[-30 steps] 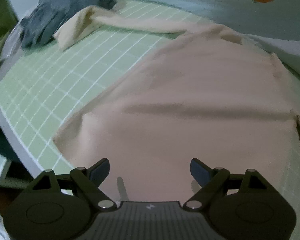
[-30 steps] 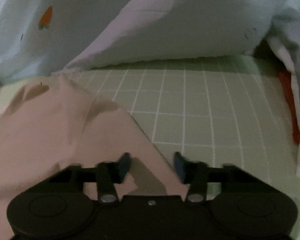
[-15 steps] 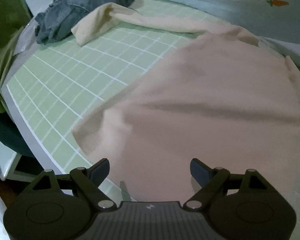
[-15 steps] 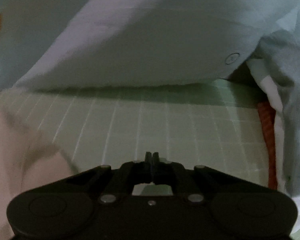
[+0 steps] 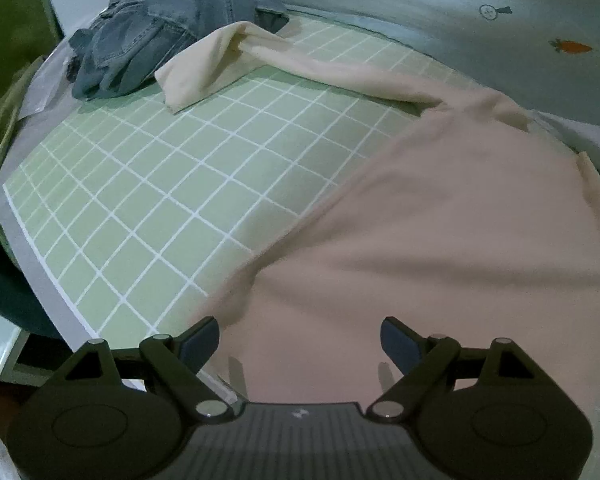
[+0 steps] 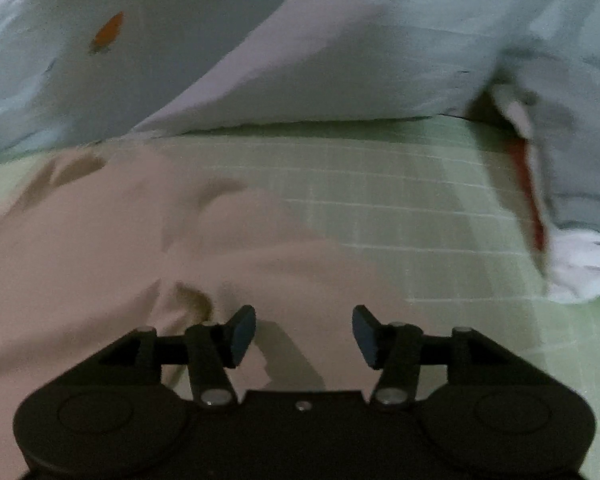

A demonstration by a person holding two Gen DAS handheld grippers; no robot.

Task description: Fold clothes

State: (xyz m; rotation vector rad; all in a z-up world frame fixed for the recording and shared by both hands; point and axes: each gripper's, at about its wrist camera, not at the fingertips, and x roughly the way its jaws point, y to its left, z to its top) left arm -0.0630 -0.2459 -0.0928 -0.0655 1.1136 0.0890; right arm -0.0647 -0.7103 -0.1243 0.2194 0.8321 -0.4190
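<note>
Beige long-sleeved top (image 5: 440, 232) lies spread on the green grid mat (image 5: 148, 184), directly under both tools. The left hand-held gripper (image 5: 300, 338) hovers over its hem with jaws wide apart, holding nothing; the right hand-held gripper (image 6: 304, 330) is likewise spread and empty above its edge. One sleeve (image 5: 228, 64) trails toward crumpled jeans (image 5: 148, 36). Risk: pinching a single layer would skew the fold.
</note>
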